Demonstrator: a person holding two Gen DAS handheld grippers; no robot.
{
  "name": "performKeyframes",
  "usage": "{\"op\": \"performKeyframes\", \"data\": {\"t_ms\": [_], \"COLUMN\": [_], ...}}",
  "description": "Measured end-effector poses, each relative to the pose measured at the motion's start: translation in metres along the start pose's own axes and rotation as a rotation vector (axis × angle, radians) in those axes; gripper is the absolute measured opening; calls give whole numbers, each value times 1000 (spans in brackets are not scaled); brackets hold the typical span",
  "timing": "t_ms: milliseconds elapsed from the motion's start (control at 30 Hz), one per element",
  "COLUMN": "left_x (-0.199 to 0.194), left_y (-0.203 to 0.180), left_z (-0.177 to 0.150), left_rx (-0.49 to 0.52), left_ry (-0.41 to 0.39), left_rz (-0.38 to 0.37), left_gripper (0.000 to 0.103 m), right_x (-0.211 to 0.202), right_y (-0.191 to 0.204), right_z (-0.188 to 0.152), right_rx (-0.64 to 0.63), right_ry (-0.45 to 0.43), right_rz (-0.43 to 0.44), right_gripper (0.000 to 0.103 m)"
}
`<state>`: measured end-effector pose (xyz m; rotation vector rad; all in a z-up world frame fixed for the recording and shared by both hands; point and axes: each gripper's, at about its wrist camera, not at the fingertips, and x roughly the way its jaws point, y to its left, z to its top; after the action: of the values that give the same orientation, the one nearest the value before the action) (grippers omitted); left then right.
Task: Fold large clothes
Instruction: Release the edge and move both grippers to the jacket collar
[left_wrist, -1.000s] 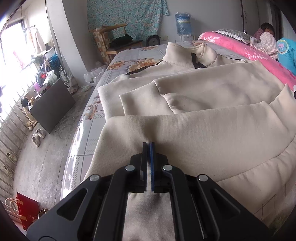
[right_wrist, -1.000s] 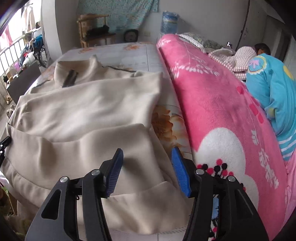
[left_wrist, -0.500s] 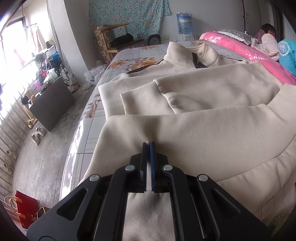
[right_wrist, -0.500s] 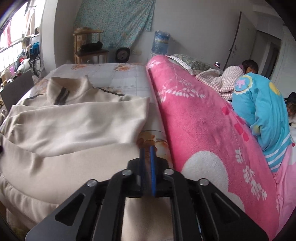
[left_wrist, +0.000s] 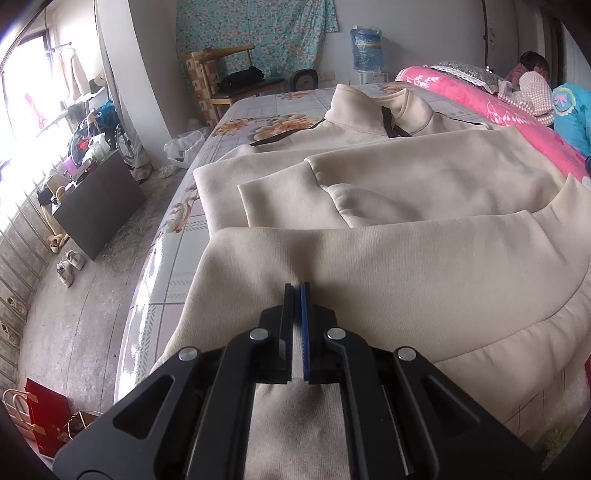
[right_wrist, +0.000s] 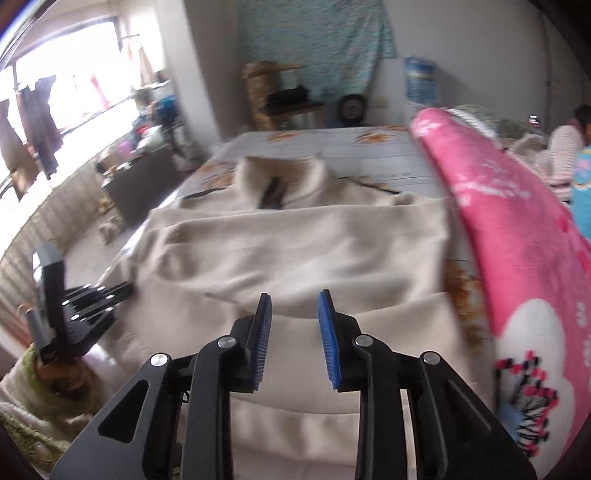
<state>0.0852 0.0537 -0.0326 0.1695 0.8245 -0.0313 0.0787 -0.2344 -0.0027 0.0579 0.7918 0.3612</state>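
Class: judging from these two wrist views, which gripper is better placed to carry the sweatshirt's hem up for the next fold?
Left. The left gripper is shut on the beige sweatshirt; the right gripper is open, holding nothing.

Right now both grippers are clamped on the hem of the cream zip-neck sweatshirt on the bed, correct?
Not quite. Only the left gripper is clamped on the cream zip-neck sweatshirt's hem. The right wrist view shows the right gripper open, its blue pads apart above the fabric and holding nothing. The sweatshirt does lie on the bed.

Pink blanket (right_wrist: 517, 229) walled off frame right; bare bedsheet (right_wrist: 351, 147) lay free at upper ctr, beyond beige jacket (right_wrist: 295, 251).
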Motion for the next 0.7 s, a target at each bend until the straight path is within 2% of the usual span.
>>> {"op": "performKeyframes", "data": {"t_ms": [33, 100, 167, 200, 233, 300, 333, 400, 433, 467, 500, 567, 633, 700], "left_x": [0, 1, 2, 0, -5, -23, -32, -42, -43, -39, -33, -33, -33, -36], "left_y": [2, 7, 14, 18, 23, 29, 31, 27, 21, 15, 9, 7, 12, 19], "left_z": [0, 1, 1, 1, 1, -1, -4, -12, -19, -27, -35, -47, -45, -39], "left_rx": [-13, -38, -57, -65, -76, -83, -81, -66, -54, -36, -15, -29, -77, -109], "left_ry": [2, 4, 4, 4, -2, -38, -46, -29, -6, 34, 73, 55, 70, 58], "left_rz": [-12, -42, -83, -108, -131, -204, -270, -382, -409, -408, -373, -359, -378, -358], "left_gripper": [3, 4, 5, 6, 6, 6, 6, 6, 6, 6, 6, 6, 6, 6], "right_x": [13, 41, 74, 90, 90, 91, 91, 90, 90, 90, 91, 91, 90, 81], "right_y": [12, 35, 44, 47, 49, 52, 53, 53, 52, 52, 52, 53, 53, 55], "right_z": [-1, -8, -15, -19, -20, -20, -21, -23, -22, -22, -21, -22, -19, -17], "right_rx": [-20, -63, -71, -83, -98, -102, -101, -106, -100, -96, -98, -107, -110, -125], "right_ry": [33, 94, 172, 220, 186, 204, 208, 204, 204, 205, 205, 203, 209, 199], "right_rz": [50, 90, 82, 46, 37, 21, 18, 16, 17, 16, 13, 8, 4, -10], "right_gripper": [26, 26, 26, 26, 26, 26, 26, 26, 26, 26, 26, 26, 26, 26]}}
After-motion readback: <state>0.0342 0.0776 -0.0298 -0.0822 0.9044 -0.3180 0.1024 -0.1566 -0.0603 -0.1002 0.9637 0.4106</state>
